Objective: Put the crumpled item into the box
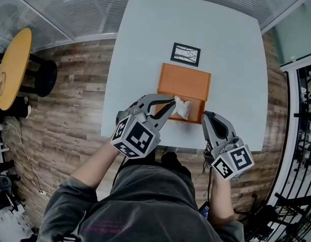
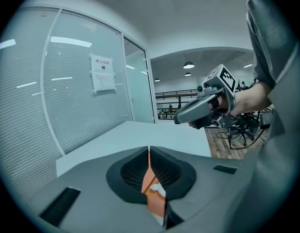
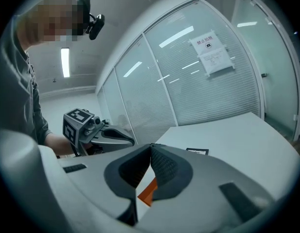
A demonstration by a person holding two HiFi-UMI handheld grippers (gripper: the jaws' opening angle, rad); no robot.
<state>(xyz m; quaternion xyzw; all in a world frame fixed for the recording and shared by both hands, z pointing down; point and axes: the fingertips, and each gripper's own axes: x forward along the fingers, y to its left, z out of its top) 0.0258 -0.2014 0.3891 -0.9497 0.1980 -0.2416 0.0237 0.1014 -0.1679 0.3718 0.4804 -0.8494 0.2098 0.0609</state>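
One crumpled item [image 1: 182, 107], white, sits over the near edge of the orange box [image 1: 185, 82], clamped in my left gripper [image 1: 172, 104], ready to drop inside. My right gripper [image 1: 208, 117] hovers just right, jaws together, empty.

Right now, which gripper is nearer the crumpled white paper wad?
Left. The left gripper's tips reach the crumpled white paper wad at the orange cardboard box's near edge; the right gripper sits apart, to its right.

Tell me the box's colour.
The box is orange; the head view shows it best.
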